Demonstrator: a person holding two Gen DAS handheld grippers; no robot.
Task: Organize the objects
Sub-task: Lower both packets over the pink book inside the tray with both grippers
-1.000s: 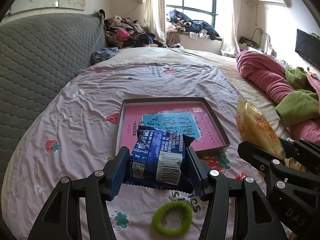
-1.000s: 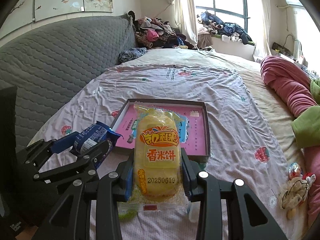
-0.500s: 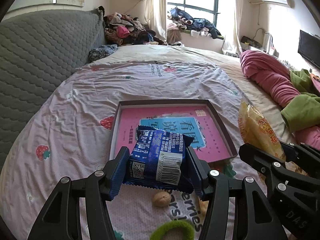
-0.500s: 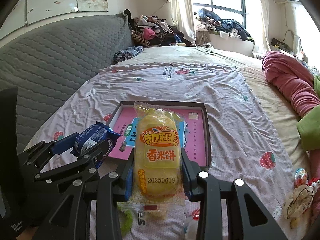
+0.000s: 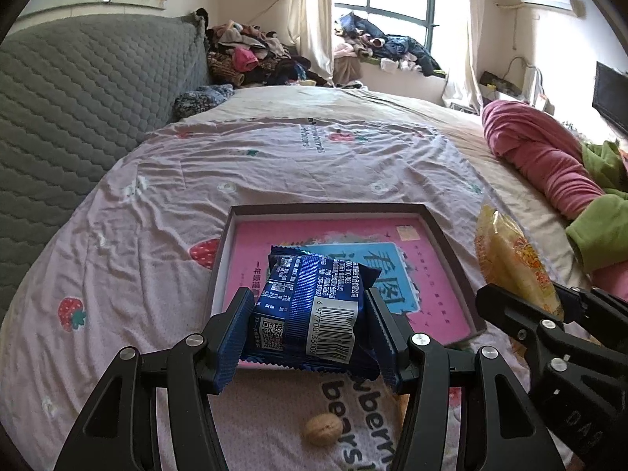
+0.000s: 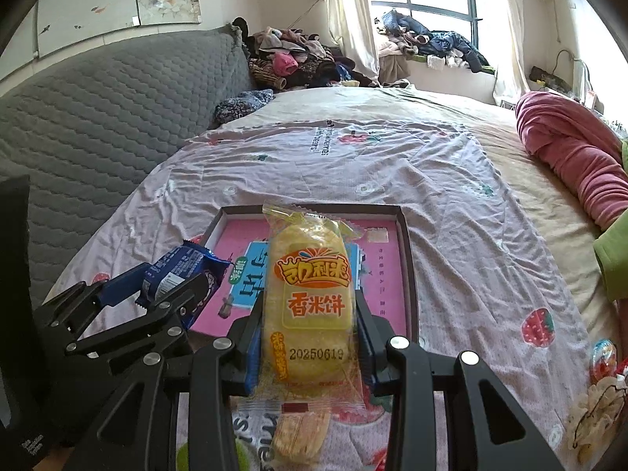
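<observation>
My left gripper [image 5: 310,314] is shut on a blue snack packet [image 5: 314,310], barcode side up, held over the near edge of a shallow dark-rimmed box [image 5: 329,209] with a pink and blue book inside. My right gripper [image 6: 308,327] is shut on a yellow rice cracker packet [image 6: 308,298], held upright over the same box [image 6: 404,243]. The left gripper [image 6: 172,286] with its blue packet [image 6: 184,271] shows at the left of the right wrist view. The yellow packet [image 5: 510,259] shows at the right of the left wrist view.
The box lies on a pink strawberry-print bedsheet [image 5: 157,212]. A walnut [image 5: 322,429] lies on the sheet below the left gripper. A grey quilted headboard [image 5: 78,98] runs along the left. A pink blanket [image 5: 541,161] and a green cloth [image 5: 600,227] lie right. Small toys [image 6: 600,357] sit at lower right.
Both grippers have moved forward toward the box with their packets still held. The green hair tie has slid out of the left wrist view and a walnut has come into sight.
</observation>
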